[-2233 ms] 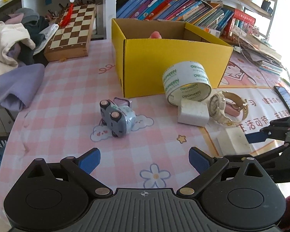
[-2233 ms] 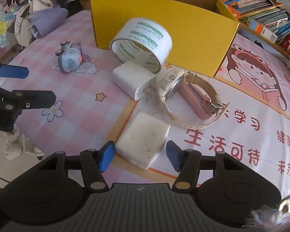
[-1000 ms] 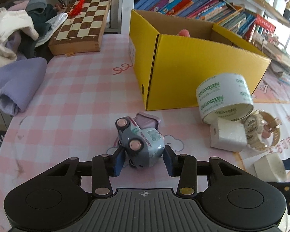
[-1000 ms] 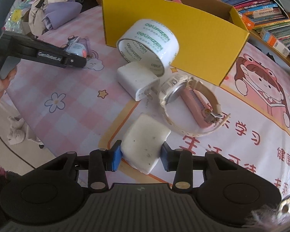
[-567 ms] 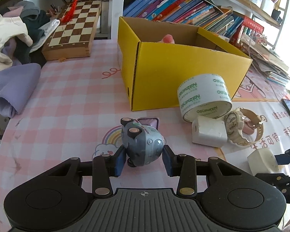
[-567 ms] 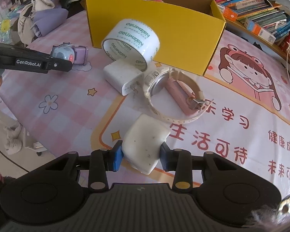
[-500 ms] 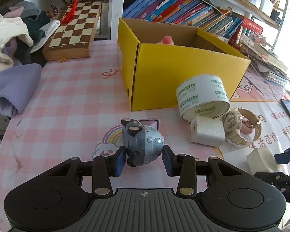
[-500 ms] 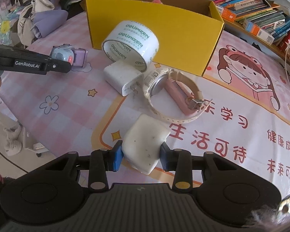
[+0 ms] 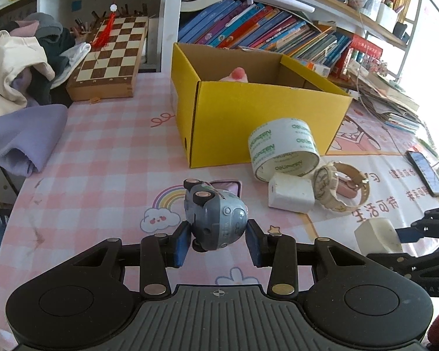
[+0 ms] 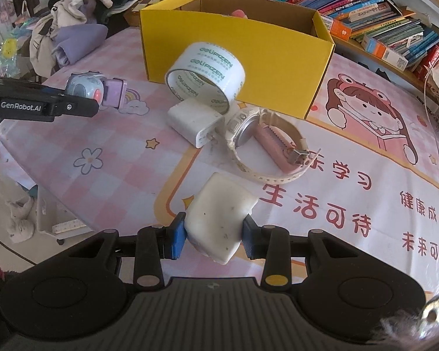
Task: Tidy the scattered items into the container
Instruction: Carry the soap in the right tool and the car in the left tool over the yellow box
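Note:
My left gripper (image 9: pixel 218 244) is shut on a grey-blue toy car (image 9: pixel 215 216), held above the pink checked table; the car also shows in the right wrist view (image 10: pixel 83 86). My right gripper (image 10: pixel 213 238) is shut on a white soap-like block (image 10: pixel 219 216), seen in the left wrist view (image 9: pixel 377 235) too. The open yellow cardboard box (image 9: pixel 257 117) stands ahead with a pink item (image 9: pixel 238 73) inside. A tape roll (image 9: pixel 282 149), a white charger (image 9: pixel 291 196) and a cream watch (image 9: pixel 339 190) lie in front of the box.
A small purple block (image 10: pixel 114 92) lies under the car. A chessboard (image 9: pixel 108 55), piled clothes (image 9: pixel 17 87) and shelves of books (image 9: pixel 263 35) line the back. A phone (image 9: pixel 425 172) lies at the right table edge. The table's near edge drops to the floor (image 10: pixel 3 201).
Both grippers closed on their items, the left on the toy car and the right on the white block, and lifted them slightly. The left gripper has shifted a little since half a second ago.

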Motion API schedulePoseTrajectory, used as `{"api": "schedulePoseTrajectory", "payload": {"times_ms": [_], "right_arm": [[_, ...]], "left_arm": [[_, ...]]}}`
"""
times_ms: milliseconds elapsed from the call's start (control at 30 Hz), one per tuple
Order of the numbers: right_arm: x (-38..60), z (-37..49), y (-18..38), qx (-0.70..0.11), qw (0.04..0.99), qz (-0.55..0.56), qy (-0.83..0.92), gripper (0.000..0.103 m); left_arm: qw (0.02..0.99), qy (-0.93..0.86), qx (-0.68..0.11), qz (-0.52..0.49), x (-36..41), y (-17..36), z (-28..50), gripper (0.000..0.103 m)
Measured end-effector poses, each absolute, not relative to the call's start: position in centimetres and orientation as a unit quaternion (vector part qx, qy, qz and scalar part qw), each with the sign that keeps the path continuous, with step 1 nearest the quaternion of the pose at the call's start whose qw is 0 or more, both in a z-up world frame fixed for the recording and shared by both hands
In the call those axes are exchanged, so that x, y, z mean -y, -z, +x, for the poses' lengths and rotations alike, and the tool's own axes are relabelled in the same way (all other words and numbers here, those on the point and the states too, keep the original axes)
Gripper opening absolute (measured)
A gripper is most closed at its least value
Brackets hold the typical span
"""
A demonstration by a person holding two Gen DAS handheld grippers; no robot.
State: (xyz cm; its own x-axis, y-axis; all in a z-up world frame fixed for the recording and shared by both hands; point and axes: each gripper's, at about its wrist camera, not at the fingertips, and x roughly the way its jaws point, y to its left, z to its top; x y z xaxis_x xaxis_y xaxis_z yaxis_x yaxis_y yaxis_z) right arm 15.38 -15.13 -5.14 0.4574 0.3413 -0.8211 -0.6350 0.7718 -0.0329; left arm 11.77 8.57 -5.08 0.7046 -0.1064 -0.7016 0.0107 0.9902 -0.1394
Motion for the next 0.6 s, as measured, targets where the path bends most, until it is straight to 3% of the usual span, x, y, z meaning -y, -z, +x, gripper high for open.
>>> {"api": "schedulePoseTrajectory", "payload": {"times_ms": [600], "right_arm": [[14.9,13.1,3.4,-0.421,0.848,-0.153,-0.284,0.036]], "left_arm": [[0.928,0.074,-0.36,-0.063,-8.3,3.0,8.2,0.039]]}}
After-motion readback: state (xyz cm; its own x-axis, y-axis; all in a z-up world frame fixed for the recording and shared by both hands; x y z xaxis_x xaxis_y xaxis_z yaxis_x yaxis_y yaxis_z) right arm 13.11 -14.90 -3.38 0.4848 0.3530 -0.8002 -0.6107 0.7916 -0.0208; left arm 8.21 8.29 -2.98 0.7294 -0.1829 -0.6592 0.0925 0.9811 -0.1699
